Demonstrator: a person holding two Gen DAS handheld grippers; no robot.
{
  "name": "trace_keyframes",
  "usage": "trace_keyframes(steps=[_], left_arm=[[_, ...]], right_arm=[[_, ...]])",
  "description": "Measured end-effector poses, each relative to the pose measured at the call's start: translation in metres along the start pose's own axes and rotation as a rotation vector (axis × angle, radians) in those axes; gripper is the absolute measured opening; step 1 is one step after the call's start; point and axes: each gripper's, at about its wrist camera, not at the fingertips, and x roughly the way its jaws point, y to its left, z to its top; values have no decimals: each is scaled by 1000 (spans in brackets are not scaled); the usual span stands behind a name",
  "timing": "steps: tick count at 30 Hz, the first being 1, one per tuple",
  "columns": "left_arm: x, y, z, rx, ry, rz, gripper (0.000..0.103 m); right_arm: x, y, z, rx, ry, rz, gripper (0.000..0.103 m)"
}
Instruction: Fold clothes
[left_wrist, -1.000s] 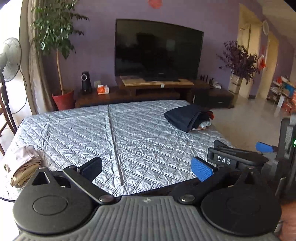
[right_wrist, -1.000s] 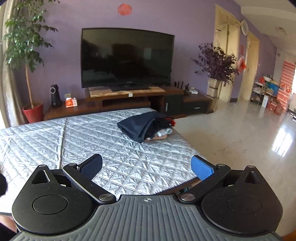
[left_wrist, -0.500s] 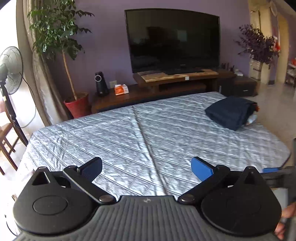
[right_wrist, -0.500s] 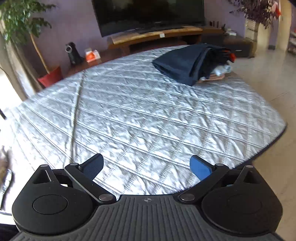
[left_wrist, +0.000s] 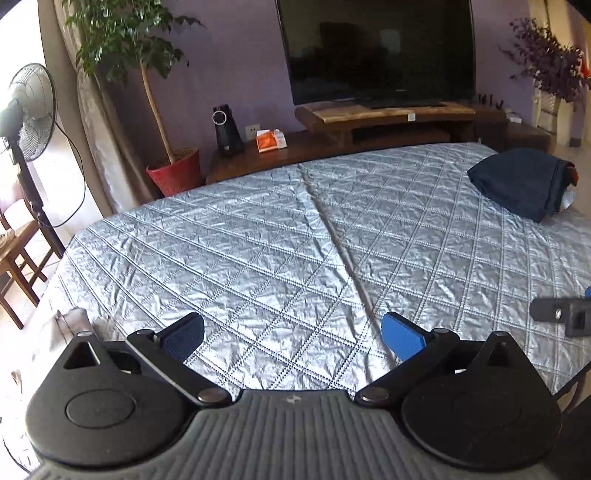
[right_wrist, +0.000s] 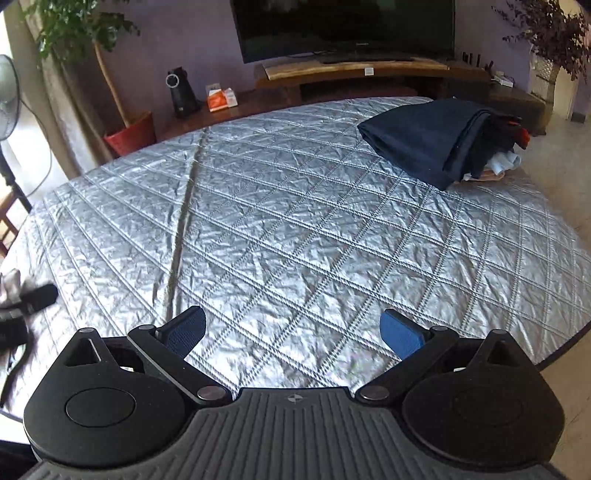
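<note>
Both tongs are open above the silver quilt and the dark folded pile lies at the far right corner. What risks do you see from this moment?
1. The folded pile lies close to the quilt's right edge, with smaller items poking out; a careless pull might tip it off.
2. The left tongs and right tongs hover close together; they might collide.
3. The quilt looks slippery and wrinkled, so it may be pinched along with a garment.

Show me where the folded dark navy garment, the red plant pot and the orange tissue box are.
Folded dark navy garment (right_wrist: 424, 142): right wrist view, on its flat top face.
Red plant pot (left_wrist: 175, 173): left wrist view, on its front wall.
Orange tissue box (left_wrist: 269, 141): left wrist view, on its orange front.
</note>
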Motion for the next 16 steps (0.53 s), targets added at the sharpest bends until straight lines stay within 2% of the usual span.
trace_keyframes(steps=[4,7,10,12,16], left_arm=[[16,15,1,-40,42,-41,102],[30,22,1,-68,63,-89,102],[34,29,-1,-75,41,-54,102],[38,40,0,-113,51,-73,102],[50,59,2,-119,43,-10,102]], right_arm=[[18,8,9,2,-12,-12,102],[34,23,15,-44,-43,-35,102],[50,39,17,-97,-73,-55,102],[64,47,18,-113,-76,-75,102],[91,58,18,-106,-64,-72,102]])
